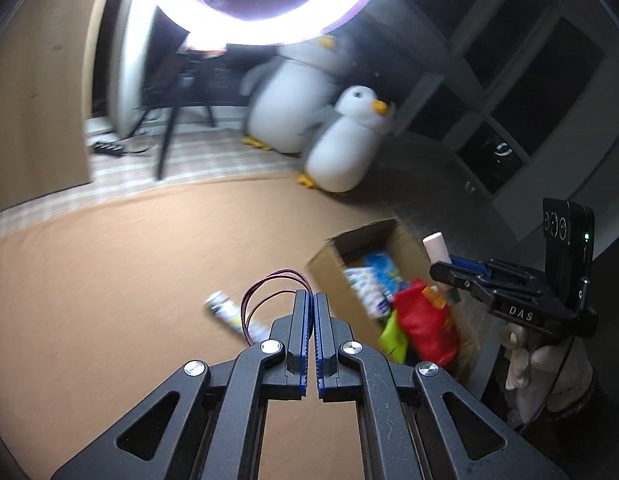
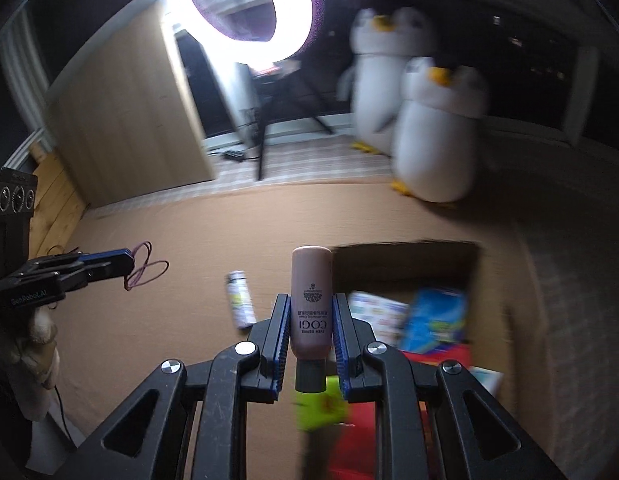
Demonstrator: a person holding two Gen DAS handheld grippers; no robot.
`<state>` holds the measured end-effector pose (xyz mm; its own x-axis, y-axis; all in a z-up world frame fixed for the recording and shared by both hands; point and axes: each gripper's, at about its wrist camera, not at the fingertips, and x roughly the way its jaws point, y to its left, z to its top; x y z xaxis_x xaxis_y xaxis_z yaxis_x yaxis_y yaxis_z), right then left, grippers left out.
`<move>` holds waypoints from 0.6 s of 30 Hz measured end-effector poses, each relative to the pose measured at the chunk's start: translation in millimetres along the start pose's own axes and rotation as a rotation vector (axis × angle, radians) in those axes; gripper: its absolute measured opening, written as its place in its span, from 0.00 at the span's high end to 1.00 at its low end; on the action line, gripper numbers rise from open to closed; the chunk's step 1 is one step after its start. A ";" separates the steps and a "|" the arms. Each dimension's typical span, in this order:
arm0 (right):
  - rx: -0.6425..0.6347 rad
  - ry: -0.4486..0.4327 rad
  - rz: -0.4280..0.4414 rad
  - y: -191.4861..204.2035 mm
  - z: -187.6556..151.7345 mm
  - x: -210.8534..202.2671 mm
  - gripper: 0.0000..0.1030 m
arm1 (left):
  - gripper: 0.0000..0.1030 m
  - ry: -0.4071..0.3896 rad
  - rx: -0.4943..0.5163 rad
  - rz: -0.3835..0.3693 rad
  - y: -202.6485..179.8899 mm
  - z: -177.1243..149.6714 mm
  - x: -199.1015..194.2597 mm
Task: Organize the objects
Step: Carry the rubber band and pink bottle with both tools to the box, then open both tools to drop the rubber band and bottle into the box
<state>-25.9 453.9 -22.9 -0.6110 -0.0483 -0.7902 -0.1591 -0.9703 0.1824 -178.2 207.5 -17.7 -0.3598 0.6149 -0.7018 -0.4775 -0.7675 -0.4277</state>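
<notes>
My right gripper (image 2: pixel 311 300) is shut on a pink cream tube (image 2: pixel 311 276), dark cap toward the camera, held just left of an open cardboard box (image 2: pixel 494 300). In the left wrist view the same tube (image 1: pixel 436 245) sticks up from the right gripper (image 1: pixel 436 271) over the box (image 1: pixel 329 254), which holds several colourful packets (image 1: pixel 425 320). My left gripper (image 1: pixel 311 295) is shut on thin dark-red elastic loops (image 1: pixel 269 284); these loops (image 2: pixel 143 266) dangle from the left gripper (image 2: pixel 127 261) in the right wrist view. A small printed tube (image 1: pixel 233 314) lies on the tan surface (image 1: pixel 129 280).
Two plush penguins (image 1: pixel 341 148) stand beyond the tan surface, near a lit ring light (image 1: pixel 269 8) on a tripod (image 1: pixel 169 132). A wooden cabinet (image 2: pixel 129 128) stands far left, and a power strip (image 1: pixel 109 147) lies on the checked floor. Gloved hands (image 1: pixel 537 364) hold both tools.
</notes>
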 end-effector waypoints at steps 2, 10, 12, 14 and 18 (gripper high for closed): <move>0.017 0.000 -0.018 -17.2 -2.6 -5.1 0.82 | 0.98 0.011 0.015 -0.015 -16.0 6.2 19.2; 0.086 0.011 -0.062 -83.4 -10.5 -16.2 0.82 | 0.98 0.063 0.053 -0.054 -66.0 26.3 91.0; 0.095 0.017 -0.063 -93.9 -11.5 -15.5 0.82 | 0.98 0.073 0.062 -0.056 -76.6 29.6 106.6; 0.098 0.021 -0.063 -101.4 -12.6 -14.3 0.82 | 0.98 0.082 0.066 -0.063 -85.4 32.1 117.8; 0.099 0.025 -0.053 -106.7 -12.7 -11.7 0.82 | 0.98 0.094 0.078 -0.072 -101.1 37.4 134.8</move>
<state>8.0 555.0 -40.5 -0.5804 -0.0051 -0.8143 -0.2671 -0.9435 0.1963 -208.4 374.8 -47.7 -0.2472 0.6452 -0.7229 -0.5618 -0.7033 -0.4356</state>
